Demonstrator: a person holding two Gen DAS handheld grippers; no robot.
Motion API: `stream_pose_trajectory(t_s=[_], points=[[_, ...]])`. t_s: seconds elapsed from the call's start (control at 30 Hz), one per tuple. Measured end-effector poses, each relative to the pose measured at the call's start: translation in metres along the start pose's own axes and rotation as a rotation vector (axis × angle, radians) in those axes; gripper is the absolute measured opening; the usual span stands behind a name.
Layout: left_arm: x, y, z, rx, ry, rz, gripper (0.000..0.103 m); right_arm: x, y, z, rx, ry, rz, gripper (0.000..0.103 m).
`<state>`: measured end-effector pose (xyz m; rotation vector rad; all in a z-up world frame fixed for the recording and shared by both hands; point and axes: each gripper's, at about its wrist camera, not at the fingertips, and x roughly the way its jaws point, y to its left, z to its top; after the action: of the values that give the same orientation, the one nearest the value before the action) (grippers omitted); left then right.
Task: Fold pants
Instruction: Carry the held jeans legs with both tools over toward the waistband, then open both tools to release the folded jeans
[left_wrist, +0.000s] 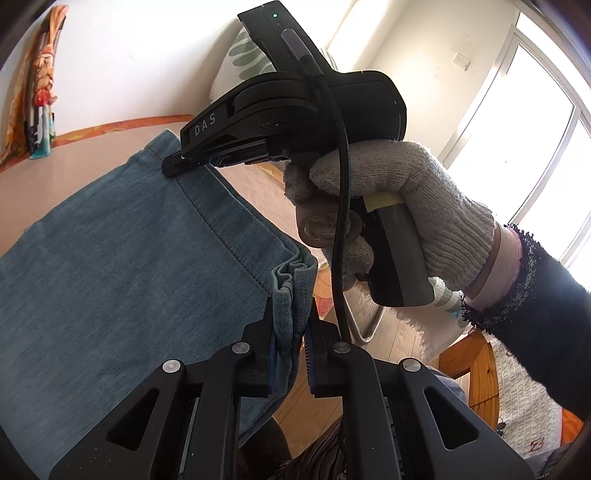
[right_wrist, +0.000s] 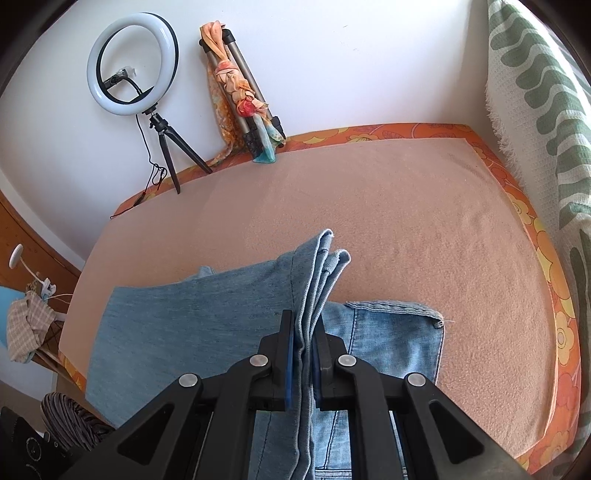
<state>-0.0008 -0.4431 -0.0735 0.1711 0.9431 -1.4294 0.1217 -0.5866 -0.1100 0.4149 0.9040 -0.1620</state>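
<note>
Two tongs in play, both clamped on denim. Left tongs (left_wrist: 291, 332) are pinching a bunched corner of the pants (left_wrist: 110, 266), several layers of hem squeezed between the blue pads. Right tongs (right_wrist: 304, 350) are gripping the other hem corner, a stack of folded leg edges sticking up past the fingertips. In the left wrist view the right tongs (left_wrist: 177, 166) are showing from the side, fingertips touching the far hem, held by one gloved hand (left_wrist: 406, 206) in a knit glove with a dark sleeve (left_wrist: 535, 306) behind it; a black cable (left_wrist: 340, 229) is hanging down across the hand. One pair of pants, blue jeans: the leg end is being held up taut between the two tongs, the rest is lying on the bench (right_wrist: 369, 206), which is carrying a pinkish cover with an orange floral border. Waistband part (right_wrist: 399, 332) is lying flat under the raised legs, lighter blue, to the right. Along the back wall: one ring light (right_wrist: 133, 62) on a small tripod, one folded tripod (right_wrist: 243, 99) with one orange scarf (right_wrist: 229, 74) knotted on it. One green-and-white patterned cloth (right_wrist: 535, 92) is hanging at the right edge.
</note>
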Motion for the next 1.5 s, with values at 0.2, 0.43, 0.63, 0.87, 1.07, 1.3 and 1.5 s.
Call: stream_pose_trajectory(t_s=[0.2,0.43,0.63,0.87,1.07,1.3,1.5], points=[[0.013,0.002,-0.005,-0.004,0.028,0.003,0.010,0.015,-0.012,-0.005,0.003,0.026,-0.027,0.005],[0.011,0.013,-0.009,-0.026,0.068,0.025,0.011,0.034,-0.018,-0.010,0.006,0.054,-0.061,0.005],[-0.005,0.021,-0.018,-0.026,0.071,0.039,0.013,0.047,-0.020,-0.015,0.005,0.072,-0.086,0.006],[-0.041,0.025,-0.030,-0.076,0.013,0.060,0.013,0.045,-0.021,-0.016,0.002,0.073,-0.161,0.027],[-0.086,0.047,-0.054,-0.133,-0.058,0.153,0.013,0.027,-0.009,-0.014,-0.009,0.010,-0.206,0.032],[-0.149,0.098,-0.100,-0.243,-0.105,0.338,0.013,0.007,0.027,-0.007,0.003,-0.084,-0.059,0.037],[-0.202,0.146,-0.138,-0.374,-0.130,0.490,0.013,0.023,0.105,-0.010,-0.171,-0.036,0.090,0.037]])
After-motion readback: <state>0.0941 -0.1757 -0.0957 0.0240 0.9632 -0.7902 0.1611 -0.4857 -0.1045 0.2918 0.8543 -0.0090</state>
